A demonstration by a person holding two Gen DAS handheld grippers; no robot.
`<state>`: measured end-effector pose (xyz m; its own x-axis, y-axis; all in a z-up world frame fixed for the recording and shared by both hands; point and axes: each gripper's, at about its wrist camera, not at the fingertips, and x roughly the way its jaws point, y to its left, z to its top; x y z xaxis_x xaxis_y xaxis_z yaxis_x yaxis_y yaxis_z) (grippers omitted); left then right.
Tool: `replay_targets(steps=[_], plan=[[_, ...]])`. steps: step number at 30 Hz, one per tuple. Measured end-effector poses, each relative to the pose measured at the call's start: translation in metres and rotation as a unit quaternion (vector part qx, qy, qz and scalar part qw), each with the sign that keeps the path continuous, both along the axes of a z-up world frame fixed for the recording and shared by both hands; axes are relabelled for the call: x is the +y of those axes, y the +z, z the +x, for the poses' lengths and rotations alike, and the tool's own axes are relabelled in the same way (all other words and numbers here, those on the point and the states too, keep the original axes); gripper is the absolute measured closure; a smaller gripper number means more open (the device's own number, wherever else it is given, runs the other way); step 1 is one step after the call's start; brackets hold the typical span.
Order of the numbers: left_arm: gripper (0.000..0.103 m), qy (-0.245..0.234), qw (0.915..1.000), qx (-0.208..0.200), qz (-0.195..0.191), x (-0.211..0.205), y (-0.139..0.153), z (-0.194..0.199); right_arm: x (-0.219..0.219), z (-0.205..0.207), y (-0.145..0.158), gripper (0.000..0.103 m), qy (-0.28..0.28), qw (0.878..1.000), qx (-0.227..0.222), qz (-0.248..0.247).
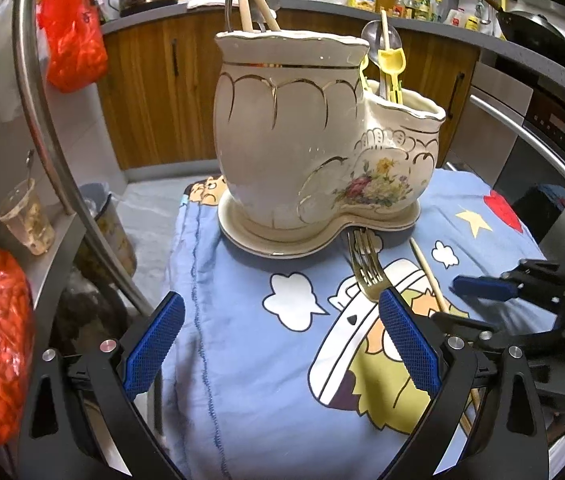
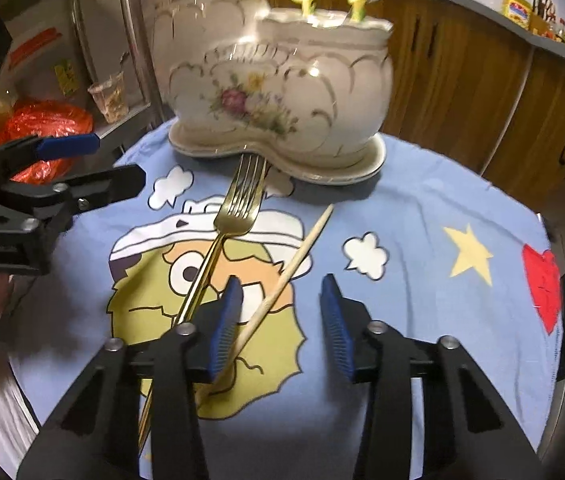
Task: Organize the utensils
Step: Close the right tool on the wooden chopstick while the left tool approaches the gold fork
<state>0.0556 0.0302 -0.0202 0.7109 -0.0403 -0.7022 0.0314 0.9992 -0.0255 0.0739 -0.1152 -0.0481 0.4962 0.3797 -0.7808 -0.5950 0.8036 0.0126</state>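
A cream ceramic utensil holder (image 1: 302,152) with two compartments stands on the blue cartoon cloth (image 1: 242,360); it also shows in the right wrist view (image 2: 274,88). Its tall compartment holds wooden chopsticks (image 1: 258,0); its low one holds a ladle and yellow utensils (image 1: 388,72). A gold fork (image 2: 238,208) and a single wooden chopstick (image 2: 290,272) lie on the cloth in front of the holder. My left gripper (image 1: 282,312) is open and empty, its right finger beside the fork (image 1: 366,268). My right gripper (image 2: 282,300) is open over the chopstick.
A fridge with a steel handle (image 1: 42,100) stands at the left, with red bags (image 1: 70,28) and a plastic cup (image 1: 26,216). Wooden cabinets (image 1: 154,92) and a cluttered counter run behind. An oven (image 1: 554,136) is at the right.
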Motion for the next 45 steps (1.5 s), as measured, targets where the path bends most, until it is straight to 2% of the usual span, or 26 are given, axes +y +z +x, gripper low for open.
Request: replay_targets(steps=[1,5,9,13,17,26,32,34,36,38,45], plan=[[0.006,0.000,1.0000,0.002,0.001,0.000,0.000,0.000,0.001,0.002,-0.001,0.066,0.000,1.000,-0.001,0.001],[0.006,-0.005,1.0000,0.007,-0.001,-0.003,-0.002,0.000,-0.003,0.007,-0.001,0.092,-0.023,1.000,0.007,0.007],[0.006,-0.020,0.9997,0.016,0.001,-0.012,-0.007,-0.001,-0.013,0.009,0.000,0.095,-0.036,0.999,0.028,0.026],[0.006,-0.043,0.9983,0.034,-0.016,-0.025,-0.012,0.000,-0.029,0.011,0.003,0.098,-0.046,0.997,0.042,0.051],[0.006,-0.071,0.9961,0.050,-0.013,-0.043,-0.019,0.000,-0.043,0.012,0.009,0.098,-0.056,0.996,0.035,0.060],[0.010,-0.092,0.9932,0.071,-0.002,-0.066,-0.029,0.006,-0.060,0.014,0.017,0.098,-0.070,0.996,0.007,0.053],[0.027,-0.099,0.9920,0.069,0.036,-0.080,-0.034,0.007,-0.067,0.013,0.017,0.098,-0.071,0.996,0.006,0.056],[0.042,-0.105,0.9917,0.063,0.041,-0.082,-0.033,0.008,-0.066,0.013,0.017,0.098,-0.070,0.996,0.006,0.057],[0.072,-0.117,0.9902,0.060,0.048,-0.085,-0.031,0.008,-0.068,0.011,0.017,0.098,-0.068,0.996,0.005,0.056],[0.081,-0.125,0.9888,0.063,0.052,-0.086,-0.030,0.008,-0.067,0.011,0.015,0.098,-0.063,0.997,0.009,0.052],[0.088,-0.148,0.9848,0.089,0.013,-0.068,-0.032,0.003,-0.058,0.007,0.005,0.098,-0.039,0.998,0.037,0.026]])
